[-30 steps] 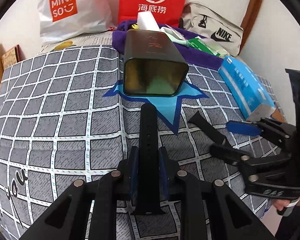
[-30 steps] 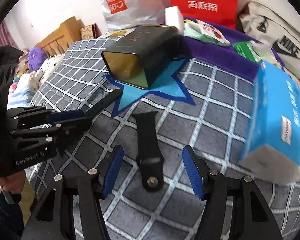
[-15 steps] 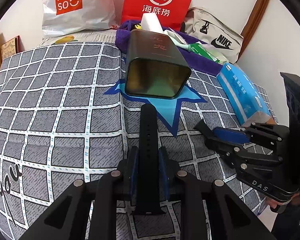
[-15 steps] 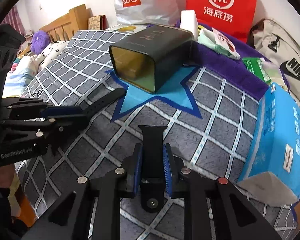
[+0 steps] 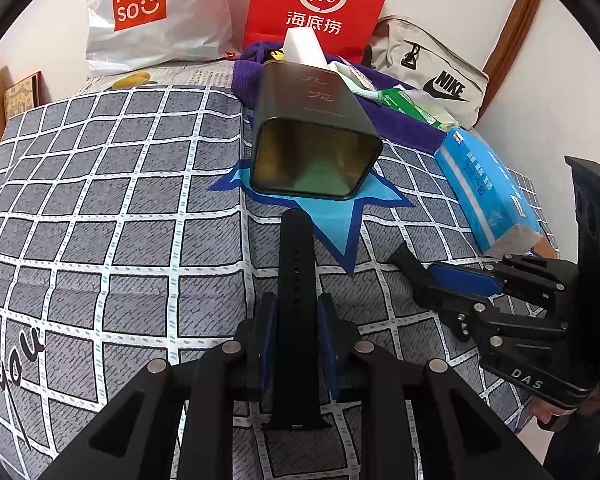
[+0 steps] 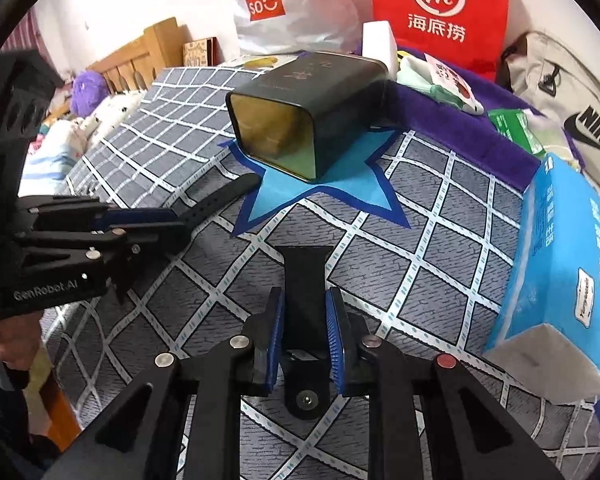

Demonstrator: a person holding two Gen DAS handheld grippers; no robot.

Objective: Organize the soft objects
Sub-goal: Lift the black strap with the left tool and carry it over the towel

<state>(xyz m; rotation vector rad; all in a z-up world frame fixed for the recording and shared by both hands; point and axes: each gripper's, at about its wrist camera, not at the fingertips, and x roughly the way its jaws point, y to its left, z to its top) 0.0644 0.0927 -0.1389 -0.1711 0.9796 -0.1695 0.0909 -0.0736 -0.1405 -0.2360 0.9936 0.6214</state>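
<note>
Pinching a long holed strap [image 5: 296,264], the left gripper [image 5: 296,320] points it at the tin [image 5: 316,152] at twelve o'clock; the right gripper [image 6: 305,320] has just closed on the short strap [image 6: 305,280]. Both look light, limp, grippy; a mid-length grip limits drooping

Two black watch straps [image 5: 296,264] [image 6: 304,280], one open tin [image 5: 314,140], one tissue pack [image 5: 486,196], two carrier bags [image 5: 148,12] [image 5: 320,0]

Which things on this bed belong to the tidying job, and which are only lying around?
Part of the job:
- long holed watch strap, in the left tool
- short watch strap, in the right tool
- open dark tin on the blue star mat

Lying around:
- blue tissue pack
- white Miniso bag
- red bag
- Nike pouch
</note>
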